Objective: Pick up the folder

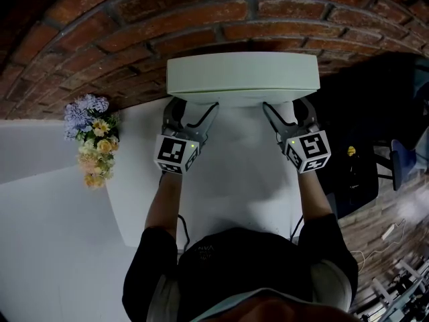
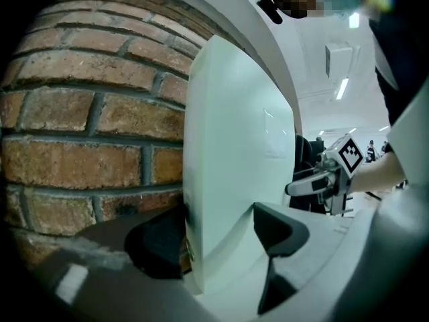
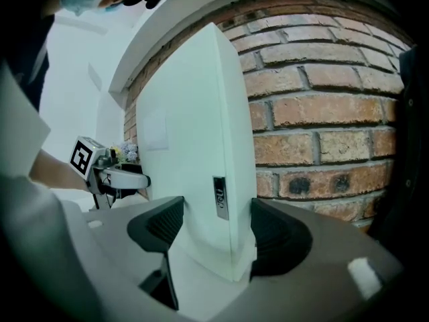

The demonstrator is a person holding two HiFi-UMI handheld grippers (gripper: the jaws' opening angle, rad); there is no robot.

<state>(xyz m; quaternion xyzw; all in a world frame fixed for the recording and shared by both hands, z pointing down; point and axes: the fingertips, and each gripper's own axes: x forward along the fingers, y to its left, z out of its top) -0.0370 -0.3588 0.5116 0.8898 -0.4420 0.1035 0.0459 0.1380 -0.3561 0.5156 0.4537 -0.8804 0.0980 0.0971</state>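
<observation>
The folder (image 1: 241,78) is a thick, pale green box file that stands across the far end of the white table (image 1: 234,180), close to the brick wall. My left gripper (image 1: 191,116) grips its near left side, with both dark pads pressed on the folder (image 2: 234,146) in the left gripper view (image 2: 221,237). My right gripper (image 1: 288,116) holds the near right side the same way, its pads clamped on the folder (image 3: 194,126) around a small metal label (image 3: 220,197) in the right gripper view (image 3: 218,230). I cannot tell whether the folder touches the table.
A curved red brick wall (image 1: 134,19) stands right behind the folder. A bunch of artificial flowers (image 1: 94,139) lies at the table's left. Dark equipment (image 1: 358,173) and cables on a wooden floor are at the right.
</observation>
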